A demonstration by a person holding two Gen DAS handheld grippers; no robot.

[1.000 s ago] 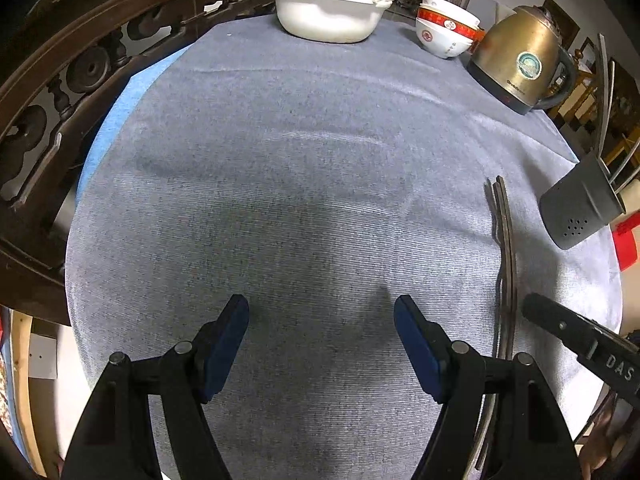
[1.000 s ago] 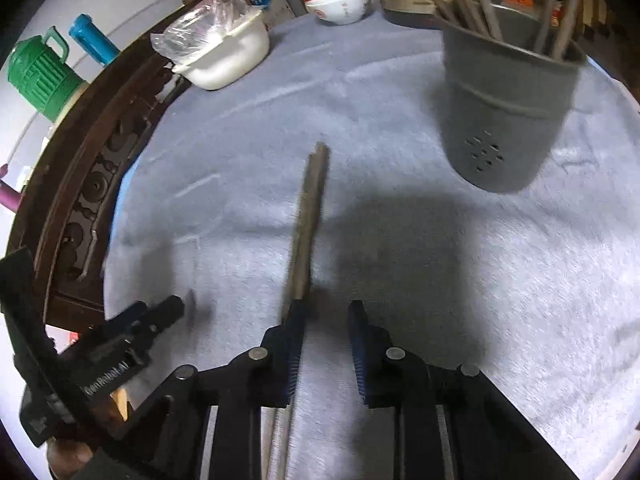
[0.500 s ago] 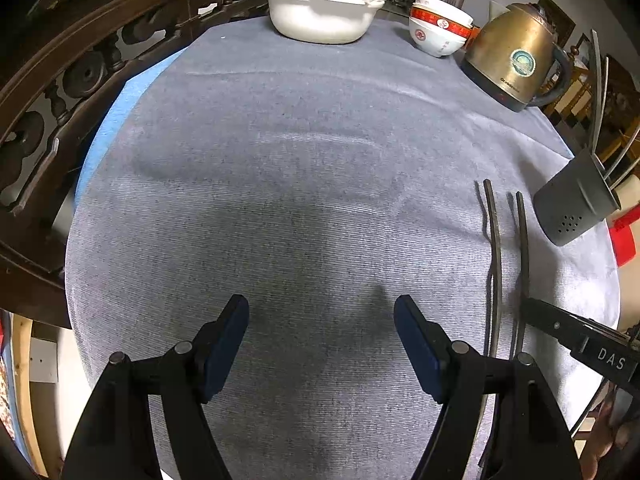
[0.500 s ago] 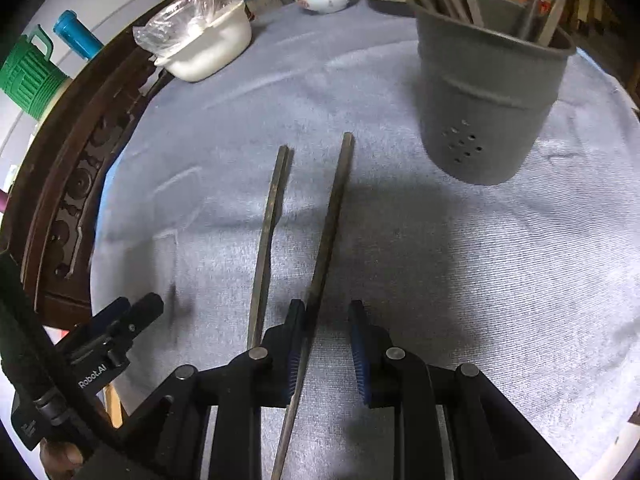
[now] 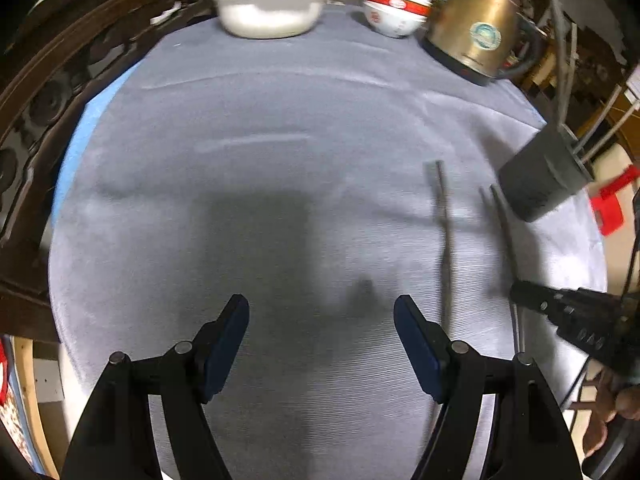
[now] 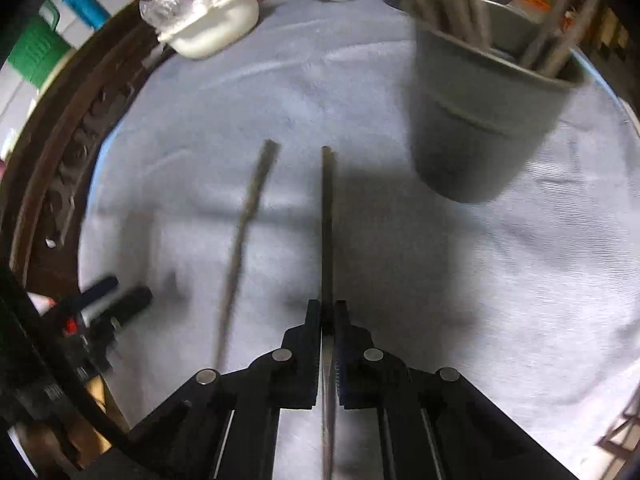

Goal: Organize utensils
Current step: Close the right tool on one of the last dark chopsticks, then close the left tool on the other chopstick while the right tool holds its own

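Two dark chopsticks are on the grey cloth. My right gripper [image 6: 327,312] is shut on the near part of one chopstick [image 6: 327,220], which points straight ahead between the pads. The other chopstick [image 6: 248,220] lies loose to its left. A grey perforated utensil holder [image 6: 484,128] with several utensils in it stands ahead to the right. In the left wrist view, my left gripper [image 5: 321,316] is open over bare cloth with nothing between its fingers. The loose chopstick [image 5: 444,220], the held chopstick [image 5: 505,224], the right gripper [image 5: 520,292] and the holder [image 5: 536,180] are to its right.
At the far side of the table stand a white dish with a plastic bag [image 5: 272,12], stacked red-and-white bowls [image 5: 396,12] and a brass kettle [image 5: 480,36]. A carved dark wooden rail [image 5: 52,92] runs along the left. A green jug [image 6: 36,52] stands beyond it.
The right gripper's jaws have shut on the right-hand chopstick. The two chopsticks, together a second ago, now lie apart. The left gripper has shifted a little and stays open.
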